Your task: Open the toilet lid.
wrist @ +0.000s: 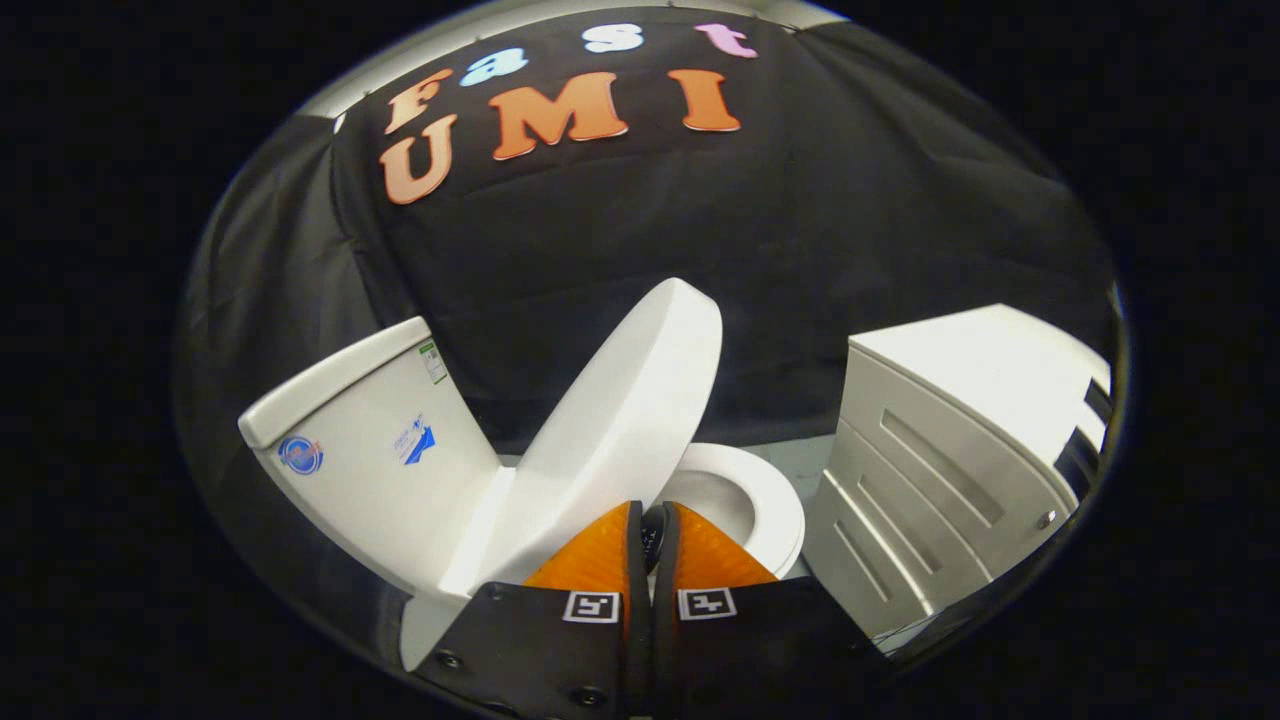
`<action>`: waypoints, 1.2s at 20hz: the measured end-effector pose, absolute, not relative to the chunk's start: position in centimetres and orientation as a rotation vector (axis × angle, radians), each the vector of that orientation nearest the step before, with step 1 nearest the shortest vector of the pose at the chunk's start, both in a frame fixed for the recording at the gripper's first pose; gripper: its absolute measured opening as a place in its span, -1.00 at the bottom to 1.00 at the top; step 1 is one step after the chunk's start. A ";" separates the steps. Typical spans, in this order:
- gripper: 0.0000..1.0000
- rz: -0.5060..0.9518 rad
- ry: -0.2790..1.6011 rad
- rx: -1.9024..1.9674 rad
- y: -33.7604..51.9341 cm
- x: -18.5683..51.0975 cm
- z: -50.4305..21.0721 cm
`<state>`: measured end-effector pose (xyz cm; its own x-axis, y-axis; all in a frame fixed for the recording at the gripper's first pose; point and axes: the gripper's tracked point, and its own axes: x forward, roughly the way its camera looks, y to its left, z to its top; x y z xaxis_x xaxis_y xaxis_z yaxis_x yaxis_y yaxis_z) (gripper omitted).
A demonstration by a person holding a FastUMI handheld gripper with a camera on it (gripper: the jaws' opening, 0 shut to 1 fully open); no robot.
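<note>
Toilet lid (615, 420) stands raised, just ahead of the tool (653, 520), fingers nearly together.

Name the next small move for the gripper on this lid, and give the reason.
Probably push the lid a little further back toward the tank. It stands raised but tilted, apart from the tank, with the bowl uncovered, and the gripper sits at its lower edge, fingers nearly closed.

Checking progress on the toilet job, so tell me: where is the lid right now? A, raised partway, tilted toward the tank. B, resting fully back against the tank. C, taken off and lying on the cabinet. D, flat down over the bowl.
A: the lid stands raised at a slant, its top clear of the tank, with the seat exposed beside it and the gripper fingers nearly closed at its lower edge.
</note>
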<state>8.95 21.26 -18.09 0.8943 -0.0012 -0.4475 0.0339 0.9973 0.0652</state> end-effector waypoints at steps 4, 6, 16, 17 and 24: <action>-0.85 -0.001 0.450 0.019 23.6 9.4 -16.3; -0.85 0.007 0.438 -0.012 24.4 9.4 -15.6; -0.84 -0.030 0.428 -0.161 29.8 9.9 -12.8; -0.85 -0.027 0.421 -0.170 30.5 9.9 -12.6; -0.84 -0.016 0.387 -0.274 34.7 10.0 -11.3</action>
